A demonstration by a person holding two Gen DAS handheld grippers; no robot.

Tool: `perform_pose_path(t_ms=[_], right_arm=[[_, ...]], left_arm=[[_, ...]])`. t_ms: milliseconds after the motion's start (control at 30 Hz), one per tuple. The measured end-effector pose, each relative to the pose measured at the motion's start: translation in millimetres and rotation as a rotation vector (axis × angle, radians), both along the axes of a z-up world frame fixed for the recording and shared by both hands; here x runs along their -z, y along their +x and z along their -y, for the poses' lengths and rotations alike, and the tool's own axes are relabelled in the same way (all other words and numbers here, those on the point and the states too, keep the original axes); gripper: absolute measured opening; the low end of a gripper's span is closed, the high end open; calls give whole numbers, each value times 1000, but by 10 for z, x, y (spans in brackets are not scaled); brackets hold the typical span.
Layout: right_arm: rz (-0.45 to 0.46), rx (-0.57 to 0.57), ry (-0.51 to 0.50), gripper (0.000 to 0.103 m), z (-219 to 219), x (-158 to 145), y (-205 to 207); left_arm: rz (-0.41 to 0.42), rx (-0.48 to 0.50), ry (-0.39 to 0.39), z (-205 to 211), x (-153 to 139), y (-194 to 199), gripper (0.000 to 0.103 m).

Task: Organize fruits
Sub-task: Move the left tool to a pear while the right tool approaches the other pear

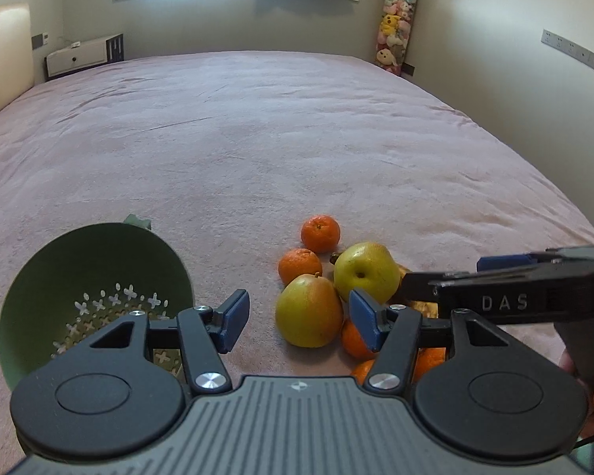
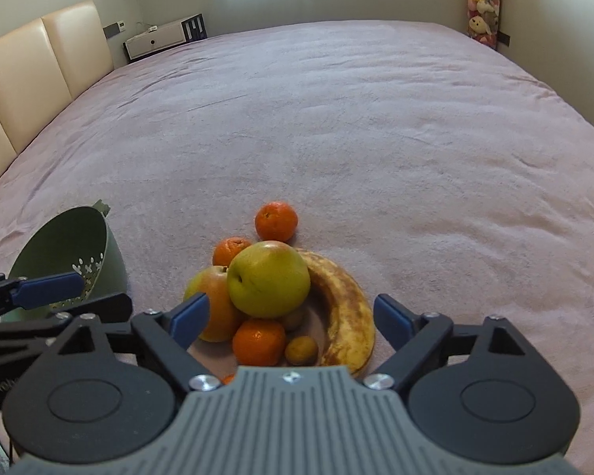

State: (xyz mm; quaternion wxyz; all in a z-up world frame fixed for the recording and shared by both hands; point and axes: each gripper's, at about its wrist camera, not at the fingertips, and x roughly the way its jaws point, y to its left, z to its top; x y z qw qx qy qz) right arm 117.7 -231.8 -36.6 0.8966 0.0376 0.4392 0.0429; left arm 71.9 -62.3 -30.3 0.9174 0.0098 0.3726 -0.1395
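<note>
- Bed (image 2: 336, 118): covered by a pink blanket.
- Green colander (image 2: 65, 255): lies tilted near the bed's left edge.
- Fruit pile near the front edge: apples (image 2: 269, 281), mandarins (image 2: 276, 221), banana (image 2: 348, 308), two small brown fruits (image 2: 301, 350).

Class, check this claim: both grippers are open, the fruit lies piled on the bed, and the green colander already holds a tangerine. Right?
One error: the green colander holds no fruit, as the left wrist view shows. Both the left gripper and right gripper are open, and the fruit pile lies on the bed.

Colander (image 2: 71, 253) left of fruit pile (image 2: 269, 289), both on bed (image 2: 336, 118).
</note>
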Motion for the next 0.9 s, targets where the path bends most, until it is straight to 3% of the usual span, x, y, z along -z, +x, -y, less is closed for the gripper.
perform_pose_path(t_ms=[233,433,900], right_arm=[[-24,21,72,85,39,155,132],[-50,44,148,85,5,275,281],[-66,60,162,88,-37,452,504]], left_arm=[[-26,1,-8,-10,212,67,68],[-28,-5,30,25,290,122,68],[-77,3,-24,26,437,288,68]])
